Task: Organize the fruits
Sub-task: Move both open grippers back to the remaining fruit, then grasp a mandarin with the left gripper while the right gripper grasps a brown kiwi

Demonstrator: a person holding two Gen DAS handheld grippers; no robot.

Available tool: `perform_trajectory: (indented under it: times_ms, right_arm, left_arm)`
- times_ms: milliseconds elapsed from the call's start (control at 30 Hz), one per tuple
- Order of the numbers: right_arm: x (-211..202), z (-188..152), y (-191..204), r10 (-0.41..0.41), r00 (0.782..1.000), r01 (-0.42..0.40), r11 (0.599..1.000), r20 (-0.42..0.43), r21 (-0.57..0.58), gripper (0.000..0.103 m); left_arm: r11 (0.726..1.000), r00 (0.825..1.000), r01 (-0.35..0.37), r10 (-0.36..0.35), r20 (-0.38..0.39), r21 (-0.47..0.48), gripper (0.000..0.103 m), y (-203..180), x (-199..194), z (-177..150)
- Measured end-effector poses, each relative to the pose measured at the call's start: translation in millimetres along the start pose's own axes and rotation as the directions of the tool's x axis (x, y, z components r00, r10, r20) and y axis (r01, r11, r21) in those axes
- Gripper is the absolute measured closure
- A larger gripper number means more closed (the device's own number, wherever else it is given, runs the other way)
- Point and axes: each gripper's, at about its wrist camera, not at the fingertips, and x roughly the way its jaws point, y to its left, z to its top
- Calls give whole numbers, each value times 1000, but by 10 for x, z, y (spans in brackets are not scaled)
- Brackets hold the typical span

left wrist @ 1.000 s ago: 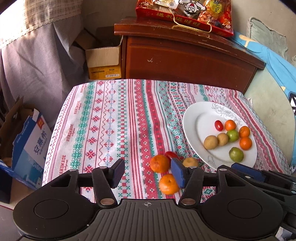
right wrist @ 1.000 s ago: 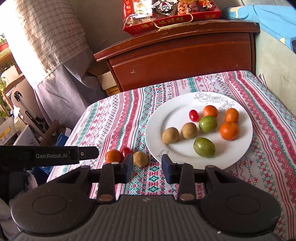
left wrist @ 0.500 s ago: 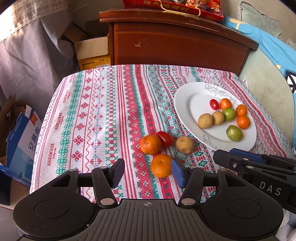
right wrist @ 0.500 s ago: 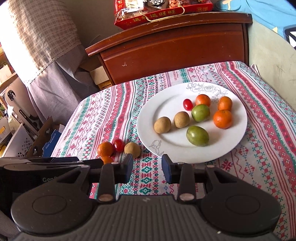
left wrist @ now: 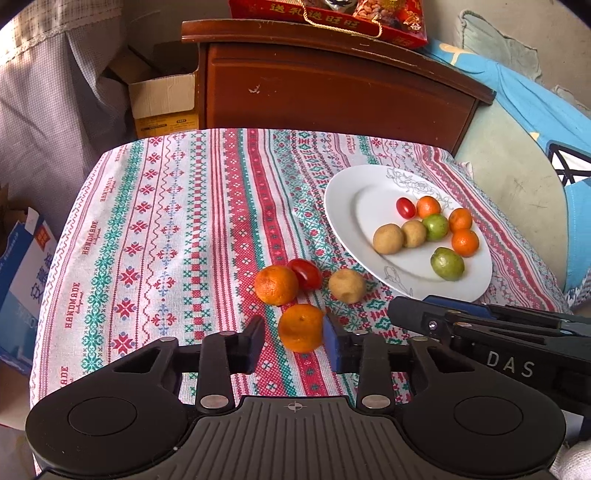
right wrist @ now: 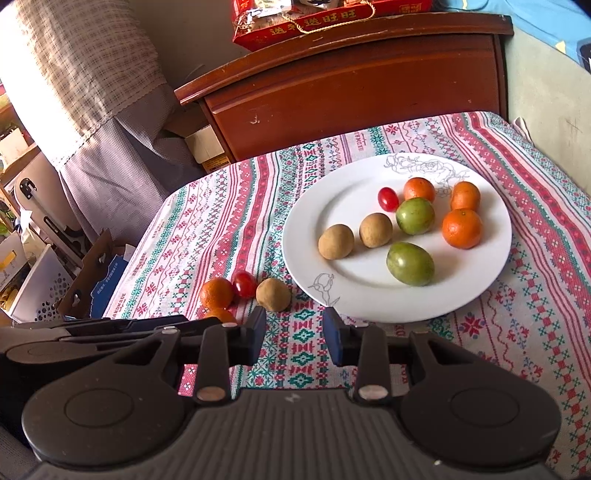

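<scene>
Between my left gripper [left wrist: 293, 341] jaws sits the nearest mandarin [left wrist: 301, 327], its right side against my blue right pad [left wrist: 330, 345] while a gap remains at the left pad; the jaws are spread, not yet gripping. My right gripper [right wrist: 294, 338] hangs with jaws released around nothing, only tablecloth [right wrist: 303, 354] between them, and it lies just right of my left jaws, low over the cloth.

Just beyond my left jaws, 3 more loose fruits lie on the cloth: a second mandarin [left wrist: 276, 285] a little left of centre, a cherry tomato [left wrist: 305, 273] touching it, and a brown longan-like fruit [left wrist: 347, 285] off to the right, slightly apart from the tomato.

Farther ahead and right of my left jaws, straight ahead of my right jaws, the white plate [left wrist: 354, 206] already holds 8 fruits: 2 brown ones, 2 green ones, 3 mandarins and 1 cherry tomato. Beyond the table stands a wooden cabinet [left wrist: 332, 88] with a red gift box [left wrist: 332, 18] on top.

I judge the step in hand is picking the nearest mandarin with my left jaws, with 4 fruits yet to reach the plate. Next I need to centre the mandarin, close gently so it does not squirt out or roll, lift clear of its neighbours, then carry it to a bare part of the plate, passing over my right gripper.
</scene>
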Motion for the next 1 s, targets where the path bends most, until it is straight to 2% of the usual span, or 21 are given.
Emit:
perform_trajectory:
  times_ms: [133, 367, 467, 533, 767, 900, 1000]
  right_arm:
    - [57, 7, 36, 26, 1000, -25, 1000, 5, -13, 68]
    - [225, 1, 91, 29, 1000, -29, 999, -3, -35, 68]
    - [268, -2, 85, 27, 1000, -27, 999, -3, -34, 68]
    - [282, 3, 82, 28, 1000, -28, 999, 1, -32, 68]
    - [403, 11, 85, 24, 1000, -23, 999, 7, -42, 69]
    - [416, 27, 80, 31, 999, -31, 999, 10, -43, 76]
    - [407, 24, 67, 35, 999, -35, 999, 7, -38, 77]
  left_arm:
    - [1000, 1000, 6, -6, 11, -1, 82, 45, -64, -26]
    - [999, 1000, 3, -2, 21, -43, 83, 217, -105, -30]
    - [998, 999, 39, -38, 9, -45, 83, 224, -100, -40]
    - [998, 998, 58, -58, 5, -24, 83, 188, -113, -54]
    - [997, 998, 60, -60, 2, 44, 80, 93, -90, -108]
    - [997, 999, 54, -54, -5, 58, 79, 64, -28, -112]
    - [997, 999, 45, -45, 0, 69, 74, 38, 15, -115]
